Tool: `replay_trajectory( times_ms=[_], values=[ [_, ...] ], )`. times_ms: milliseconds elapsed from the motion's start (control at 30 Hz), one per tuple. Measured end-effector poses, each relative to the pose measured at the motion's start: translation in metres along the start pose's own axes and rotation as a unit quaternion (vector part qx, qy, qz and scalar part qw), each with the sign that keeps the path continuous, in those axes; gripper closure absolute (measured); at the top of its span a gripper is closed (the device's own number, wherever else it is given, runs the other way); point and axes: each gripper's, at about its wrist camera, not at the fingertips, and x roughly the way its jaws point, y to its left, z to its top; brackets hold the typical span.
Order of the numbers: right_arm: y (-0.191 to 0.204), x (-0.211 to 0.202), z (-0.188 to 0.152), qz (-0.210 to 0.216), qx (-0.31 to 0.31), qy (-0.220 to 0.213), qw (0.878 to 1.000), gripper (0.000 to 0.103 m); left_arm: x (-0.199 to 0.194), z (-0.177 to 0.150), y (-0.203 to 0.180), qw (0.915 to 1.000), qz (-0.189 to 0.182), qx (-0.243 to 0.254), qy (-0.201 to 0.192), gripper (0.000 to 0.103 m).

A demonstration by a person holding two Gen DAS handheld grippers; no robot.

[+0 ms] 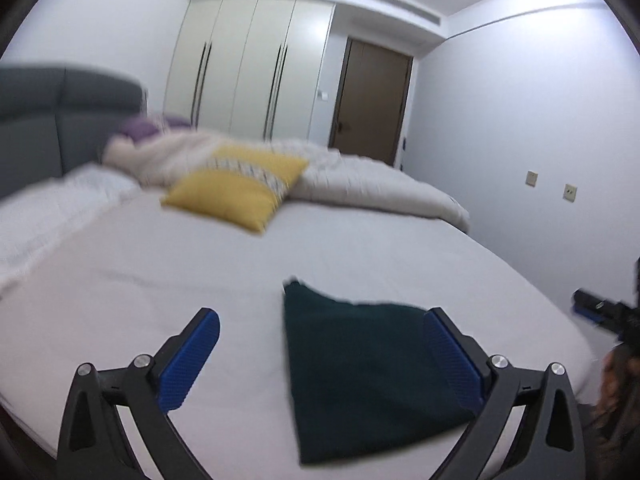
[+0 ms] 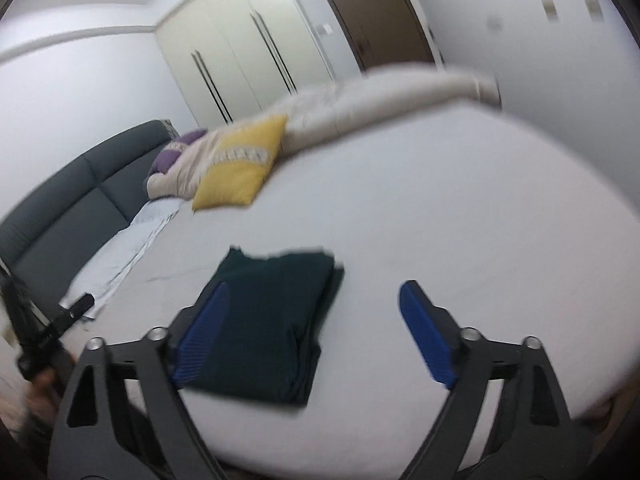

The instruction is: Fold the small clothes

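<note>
A dark green garment [image 1: 360, 372] lies folded flat on the white bed sheet [image 1: 140, 280]. My left gripper [image 1: 324, 320] hangs above it with its blue pads wide apart and nothing between them; the cloth lies below, toward the right pad. In the right wrist view the same garment [image 2: 272, 320] lies under the left finger of my right gripper [image 2: 316, 300], which also stands open and empty. The other gripper [image 1: 596, 308] shows at the right edge of the left wrist view, and the left one [image 2: 68, 316] at the left edge of the right wrist view.
A yellow cushion [image 1: 240, 188] and a bunched cream duvet [image 1: 360, 176] lie at the far side of the bed. A grey headboard [image 1: 48, 120] stands at the left. Wardrobe doors [image 1: 248, 64] and a brown door [image 1: 372, 100] line the far wall.
</note>
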Motion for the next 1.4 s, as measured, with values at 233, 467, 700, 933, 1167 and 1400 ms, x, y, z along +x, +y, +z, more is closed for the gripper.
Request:
replay_trajectory(
  times_ms=[233, 467, 700, 933, 1167, 1400],
  values=[
    [0.054, -0.022, 0.017, -0.06, -0.084, -0.062, 0.993, 0.0, -0.008, 0.007, -0.045, 0.9915, 0.073, 0.099, -0.042, 0.0],
    [0.075, -0.006, 0.016, -0.068, -0.068, -0.003, 0.995, 0.0, 0.019, -0.001, -0.035, 0.9925, 0.091, 0.047, 0.066, 0.0],
    [0.078, 0.029, -0.001, -0.09, -0.04, 0.063, 0.993, 0.0, 0.044, -0.025, -0.015, 0.9842, 0.105, 0.006, 0.143, 0.0],
    [0.086, 0.063, -0.035, -0.121, -0.058, 0.112, 0.985, 0.0, 0.062, -0.053, -0.014, 0.9772, 0.112, 0.011, 0.18, 0.0],
    [0.091, 0.091, -0.071, -0.146, -0.079, 0.159, 0.973, 0.0, 0.066, -0.067, -0.017, 0.9753, 0.106, 0.01, 0.194, 0.0],
    [0.09, 0.097, -0.08, -0.151, -0.079, 0.168, 0.971, 0.0, 0.068, -0.073, -0.016, 0.9742, 0.106, 0.01, 0.199, 0.0]
  ],
)
